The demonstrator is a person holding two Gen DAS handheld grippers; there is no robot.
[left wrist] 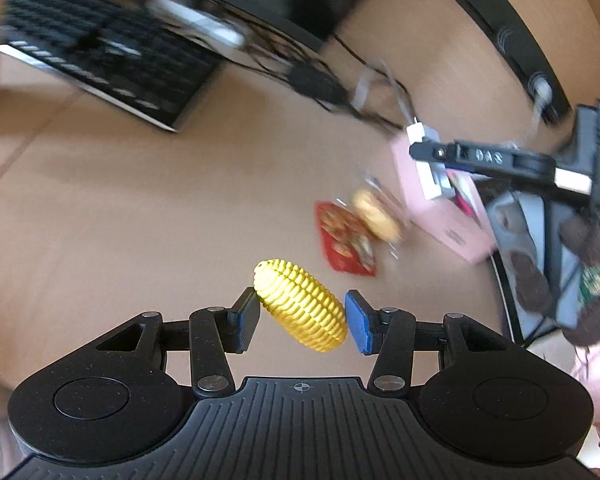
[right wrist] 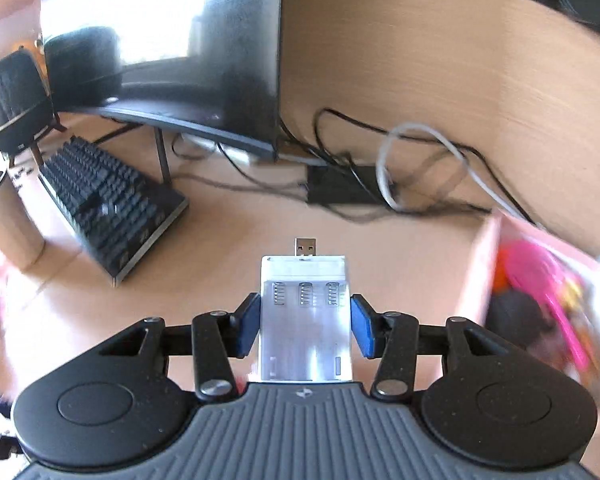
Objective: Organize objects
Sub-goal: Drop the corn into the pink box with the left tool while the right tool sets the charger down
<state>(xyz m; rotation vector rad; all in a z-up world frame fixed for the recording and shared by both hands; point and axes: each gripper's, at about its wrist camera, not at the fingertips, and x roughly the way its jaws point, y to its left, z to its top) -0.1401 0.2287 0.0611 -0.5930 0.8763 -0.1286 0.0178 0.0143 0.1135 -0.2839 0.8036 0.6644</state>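
A yellow toy corn cob (left wrist: 302, 306) hangs above the desk, with my left gripper (left wrist: 300, 318) shut on it, one blue pad at each end. My right gripper (right wrist: 304, 326) is shut on a white USB battery charger (right wrist: 305, 320), its plug pointing forward. In the left wrist view the right gripper (left wrist: 424, 148) reaches over the pink box (left wrist: 448, 220) with the white charger (left wrist: 432, 178) in it. The pink box (right wrist: 548, 300) at the right holds a pink toy and other items.
A red snack packet (left wrist: 346, 240) and a wrapped round biscuit (left wrist: 378, 214) lie on the desk beside the box. A black keyboard (right wrist: 104, 204), a monitor (right wrist: 204, 52), a black adapter with tangled cables (right wrist: 340, 188) and a black speaker (right wrist: 16, 100) stand at the back.
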